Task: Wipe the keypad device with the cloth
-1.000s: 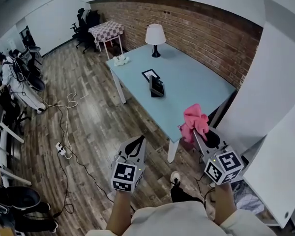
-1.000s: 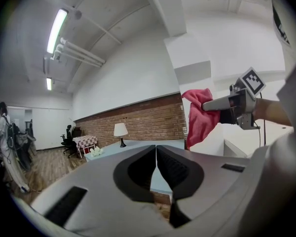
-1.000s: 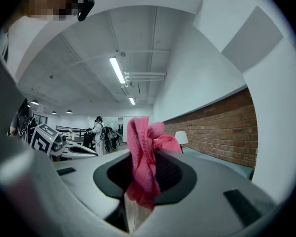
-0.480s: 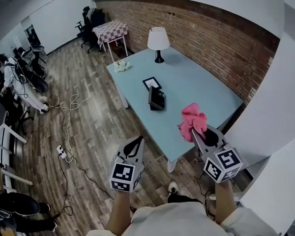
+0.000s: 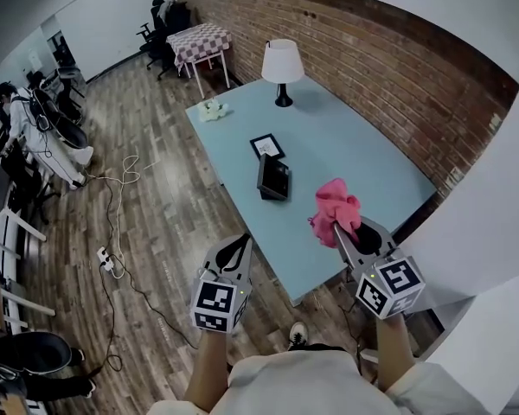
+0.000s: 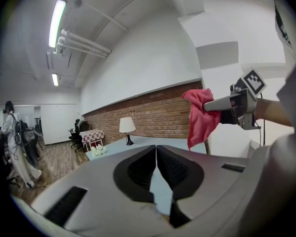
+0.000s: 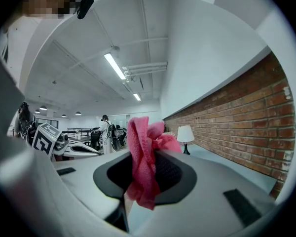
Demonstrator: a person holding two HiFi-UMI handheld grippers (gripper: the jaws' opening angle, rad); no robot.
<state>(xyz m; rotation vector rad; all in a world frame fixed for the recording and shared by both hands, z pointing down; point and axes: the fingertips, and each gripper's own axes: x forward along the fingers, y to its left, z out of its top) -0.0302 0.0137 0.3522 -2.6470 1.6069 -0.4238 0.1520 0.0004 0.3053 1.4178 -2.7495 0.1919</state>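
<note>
Both tongs have come forward over the last second. The desk (image 5: 363, 167) fills more of the head view and its near corner now lies between them. The cloth (image 5: 336, 206), earlier level with that corner, now hangs over the desk's near end.

Left tongs (image 5: 243, 243) are closed with nothing between them, held over the wooden floor (image 5: 156, 206) just off the desk's near left edge. Right tongs (image 5: 338, 230) are clamped on the pink cloth, which bunches above the jaws and droops below them. Each carries a cube (image 5: 217, 305) with black-and-white square markers.

The keypad device (image 5: 272, 178), dark and flat, lies on the pale blue desk beyond the cloth, near the left edge and apart from both tongs. Just past it lies a small black-framed white card (image 5: 266, 144). Further on, a small white cluster (image 5: 212, 108) sits at the far left corner, and a lamp (image 5: 282, 63) with a white shade stands at the far end. A red brick wall (image 5: 398, 67) runs along the desk's right edge.

On the floor to the left trail cables (image 5: 114, 214) and a power strip (image 5: 106, 260). Beyond them a person (image 5: 35, 132) stands among dark chairs, and a chequered table (image 5: 199, 40) stands near the far wall.
</note>
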